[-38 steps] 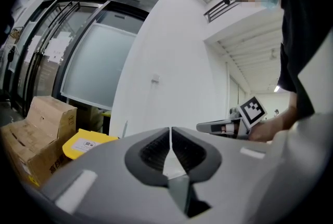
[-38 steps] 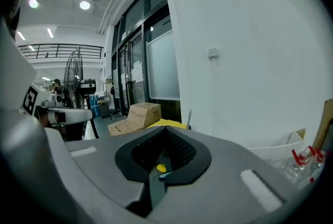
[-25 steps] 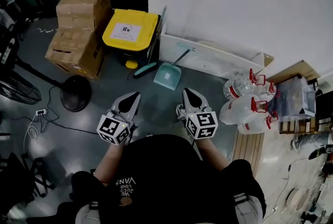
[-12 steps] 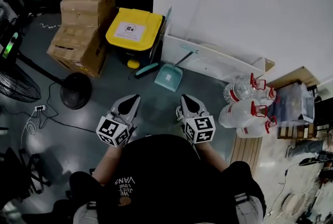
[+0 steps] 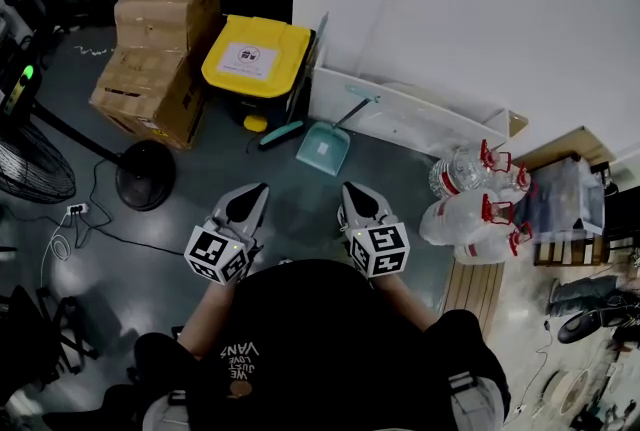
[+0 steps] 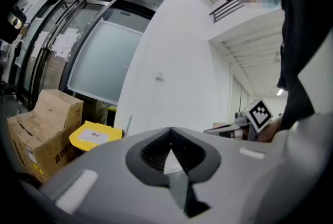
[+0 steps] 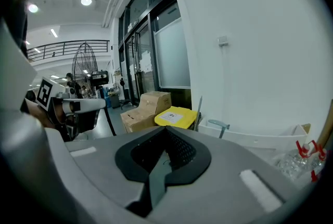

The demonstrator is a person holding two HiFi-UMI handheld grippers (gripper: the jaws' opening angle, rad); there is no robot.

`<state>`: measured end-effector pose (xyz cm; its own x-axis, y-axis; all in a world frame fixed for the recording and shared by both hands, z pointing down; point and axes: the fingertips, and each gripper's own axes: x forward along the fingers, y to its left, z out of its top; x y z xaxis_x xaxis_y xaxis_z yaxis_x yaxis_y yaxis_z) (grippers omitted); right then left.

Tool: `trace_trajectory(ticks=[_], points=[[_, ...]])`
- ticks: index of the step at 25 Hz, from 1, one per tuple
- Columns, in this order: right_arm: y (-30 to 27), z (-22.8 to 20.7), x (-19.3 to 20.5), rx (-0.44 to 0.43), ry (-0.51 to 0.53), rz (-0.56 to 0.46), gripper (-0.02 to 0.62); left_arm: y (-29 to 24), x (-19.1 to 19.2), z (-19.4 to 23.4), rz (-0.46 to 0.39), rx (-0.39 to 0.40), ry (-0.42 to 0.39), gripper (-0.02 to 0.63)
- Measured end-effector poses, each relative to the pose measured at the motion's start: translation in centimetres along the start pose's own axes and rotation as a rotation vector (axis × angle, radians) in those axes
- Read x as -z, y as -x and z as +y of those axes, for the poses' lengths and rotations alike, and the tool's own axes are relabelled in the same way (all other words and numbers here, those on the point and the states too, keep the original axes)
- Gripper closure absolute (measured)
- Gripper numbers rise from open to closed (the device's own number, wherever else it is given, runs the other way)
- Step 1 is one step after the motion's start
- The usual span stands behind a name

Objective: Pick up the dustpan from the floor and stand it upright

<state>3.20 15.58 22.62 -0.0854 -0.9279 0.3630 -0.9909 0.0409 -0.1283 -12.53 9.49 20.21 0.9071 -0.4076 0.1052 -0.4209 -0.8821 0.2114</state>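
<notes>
Left gripper (image 5: 257,188): jaws pressed together, nothing between them; held low over the grey floor (image 5: 200,249), marker cube toward the person. The left gripper view confirms the tips meet with no gap.

Right gripper (image 5: 349,187): jaws pressed together, empty; held alongside the left, the two apart from one another and both pointing toward the wall.

Dustpan (image 5: 324,147): teal, on the floor ahead of both grippers and clear of them, nearer the right one. The pan faces the person; the handle runs back toward the white panel (image 5: 400,115) at the foot of the wall.

Brush (image 5: 280,132): teal-headed, on the floor just left of the dustpan, in front of the bin.

Bin (image 5: 252,56): yellow lid with white label, left of the dustpan.

Cardboard boxes (image 5: 158,39): stacked, left of the bin.

Fan base (image 5: 145,177): round, black, left of the left gripper.

Water bottles (image 5: 470,194): clear, red handles, clustered on the floor to the right of the right gripper.
</notes>
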Motion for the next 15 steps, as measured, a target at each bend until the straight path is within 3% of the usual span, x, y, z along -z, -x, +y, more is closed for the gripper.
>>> trace_trajectory(ticks=[15], points=[[0.62,-0.78,0.03,0.013,-0.030,-0.014,0.594,-0.70,0.38,-1.06,0.002,0.010,0.008,0.552]])
